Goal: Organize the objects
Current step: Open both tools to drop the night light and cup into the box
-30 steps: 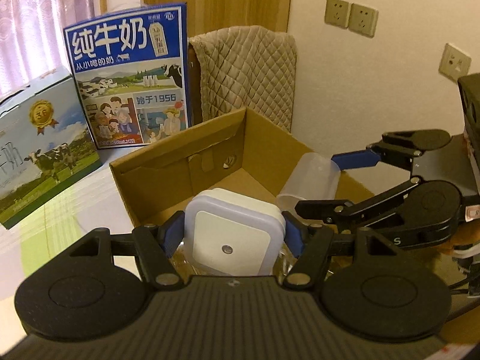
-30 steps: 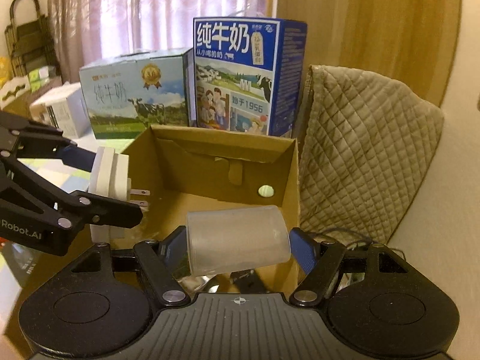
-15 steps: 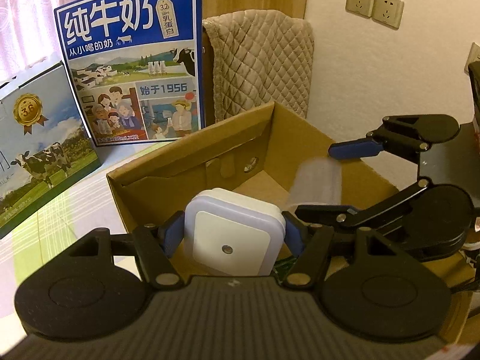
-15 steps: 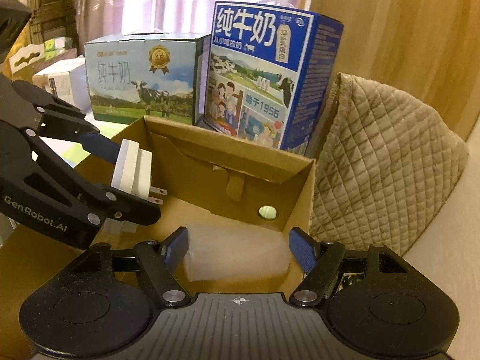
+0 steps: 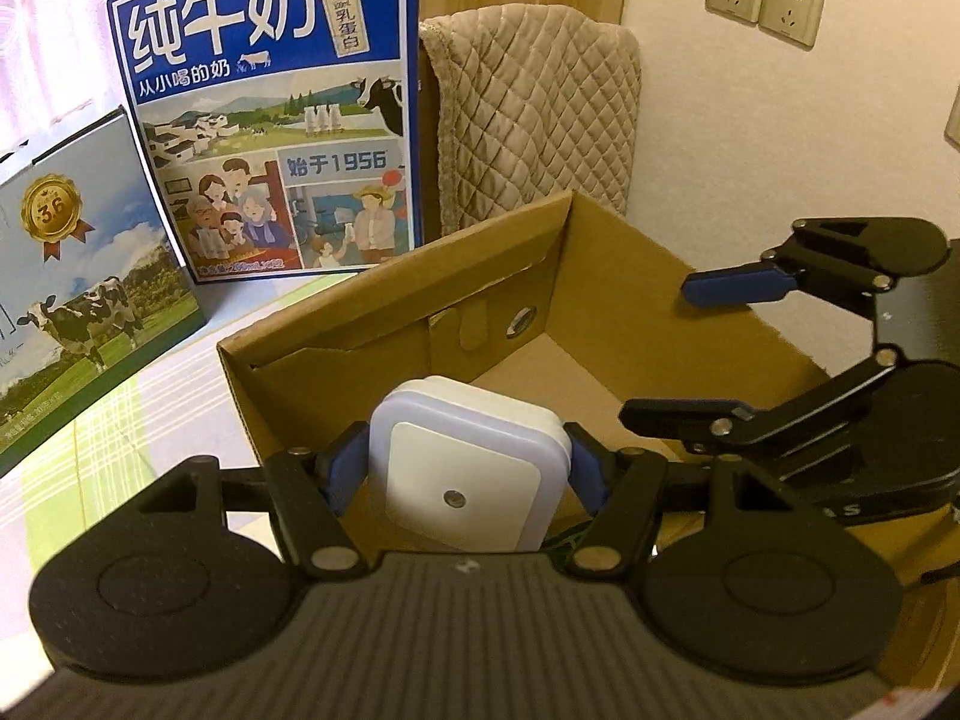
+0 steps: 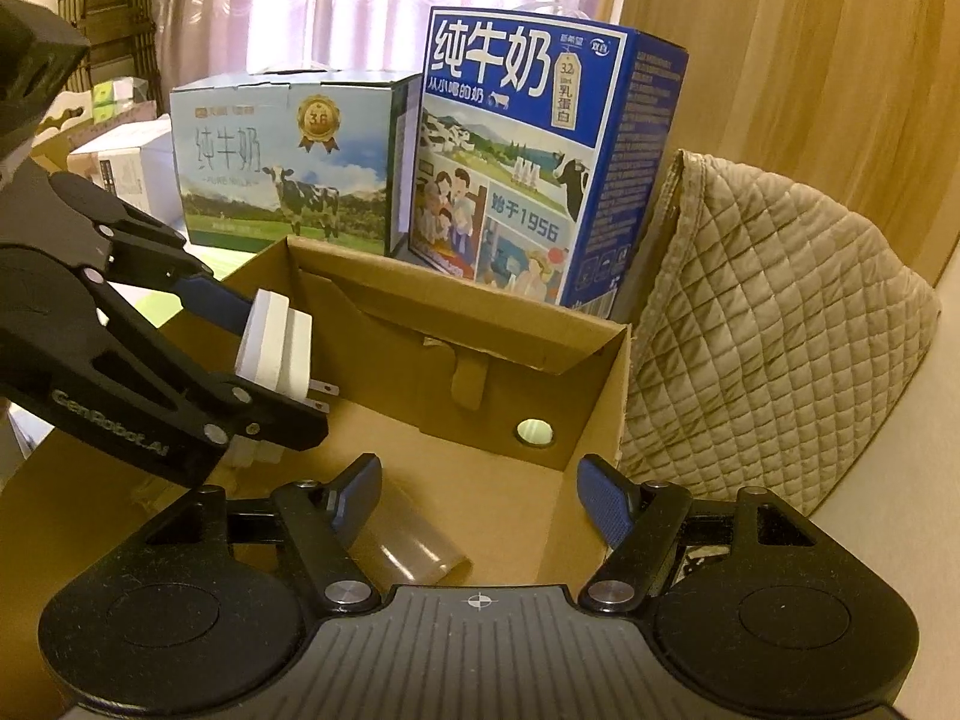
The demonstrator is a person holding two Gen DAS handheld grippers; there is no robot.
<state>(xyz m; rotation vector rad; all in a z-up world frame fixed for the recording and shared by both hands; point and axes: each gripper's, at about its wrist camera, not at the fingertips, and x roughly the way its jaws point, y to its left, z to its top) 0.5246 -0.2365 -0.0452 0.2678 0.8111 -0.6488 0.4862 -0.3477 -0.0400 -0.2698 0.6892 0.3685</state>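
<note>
Two hand-held black grippers with blue finger pads hover over an open brown cardboard box. The left gripper is clamped on a white square plug-in night light, with a blue pad pressed against each of its sides. From the right wrist view, the night light's two metal prongs point toward the far wall of the box, and the light is held above the box floor.

The right gripper stands wide apart with nothing between its pads. Below it, a translucent plastic cup lies on its side on the box floor, near the gripper's left finger; whether they touch cannot be told.

Behind the box stands an upright blue milk carton case printed with Chinese characters and a farm scene. Beside that sits a pale green milk case showing a cow and a gold medal. A beige quilted cloth is draped to the right of the box.
</note>
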